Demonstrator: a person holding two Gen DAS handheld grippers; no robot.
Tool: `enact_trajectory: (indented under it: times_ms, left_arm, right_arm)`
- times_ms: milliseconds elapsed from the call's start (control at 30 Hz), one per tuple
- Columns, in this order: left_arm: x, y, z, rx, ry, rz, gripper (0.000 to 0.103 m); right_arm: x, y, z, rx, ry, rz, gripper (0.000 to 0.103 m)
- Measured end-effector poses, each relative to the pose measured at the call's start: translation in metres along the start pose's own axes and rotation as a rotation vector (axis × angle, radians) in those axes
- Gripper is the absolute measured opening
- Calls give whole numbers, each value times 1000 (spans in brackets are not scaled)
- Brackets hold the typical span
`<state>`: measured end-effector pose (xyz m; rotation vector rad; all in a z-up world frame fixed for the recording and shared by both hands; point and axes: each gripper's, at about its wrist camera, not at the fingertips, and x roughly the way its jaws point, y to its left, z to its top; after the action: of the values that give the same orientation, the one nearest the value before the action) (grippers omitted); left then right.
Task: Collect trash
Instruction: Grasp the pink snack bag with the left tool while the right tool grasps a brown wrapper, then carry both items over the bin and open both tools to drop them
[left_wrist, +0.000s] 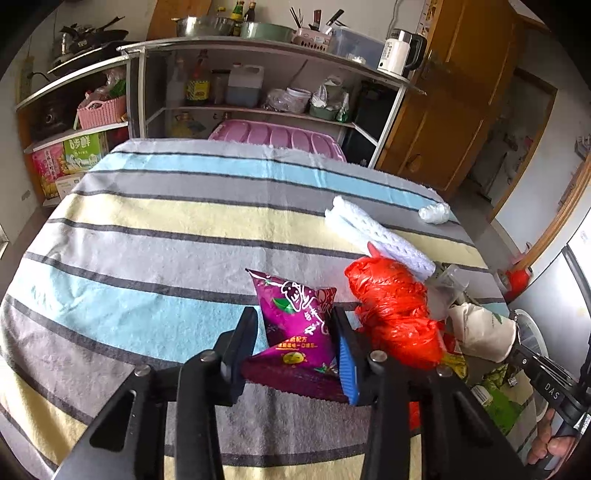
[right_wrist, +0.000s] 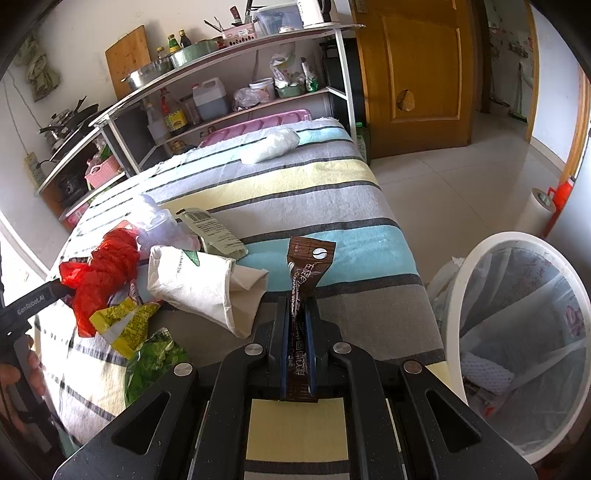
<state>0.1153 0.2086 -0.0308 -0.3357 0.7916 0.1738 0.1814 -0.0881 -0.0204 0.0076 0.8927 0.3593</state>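
Note:
My left gripper is shut on a purple snack packet and holds it over the striped cloth. My right gripper is shut on a brown coffee sachet that stands up between the jaws. A white bin with a clear liner stands on the floor right of the table. A pile of trash lies on the cloth: a red plastic bag, a cream paper bag, a yellow wrapper, a green wrapper and a green-grey pouch.
A white foam net sleeve and a crumpled white bag lie toward the far side of the cloth. Kitchen shelves stand behind the table. A wooden door and tiled floor lie to the right.

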Motion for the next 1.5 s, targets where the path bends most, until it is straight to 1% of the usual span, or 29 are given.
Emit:
enact_trajectory:
  times_ms: [233, 300, 467, 533, 800, 1000, 1133, 1300, 1500]
  left_arm:
    - [-16, -4, 0, 9, -19, -2, 42]
    - [-24, -9, 1, 13, -35, -6, 42]
    - [-44, -25, 6, 55, -67, -40, 42]
    - [-51, -33, 9, 63, -77, -69, 42]
    - [-65, -69, 10, 109, -97, -123, 42]
    - [-66, -113, 10, 188, -95, -183, 42]
    - [-61, -149, 5, 236, -74, -255, 42]
    - [-49, -194, -4, 300, -27, -313, 42]
    - [-33, -254, -20, 367, 38, -400, 42]
  right_arm:
    - [-13, -3, -2, 6, -28, 9, 8]
    - [-19, -4, -2, 9, -39, 13, 8]
    - [-39, -5, -2, 13, -73, 22, 8]
    - [-47, -7, -2, 15, -85, 26, 8]
    - [-80, -20, -2, 30, -137, 17, 8]
    - [-98, -39, -4, 59, -159, -5, 8]
    - [-107, -57, -8, 84, -169, -23, 8]
    - [-119, -87, -15, 124, -173, -68, 8]
    - [-128, -126, -24, 173, -160, -118, 8]
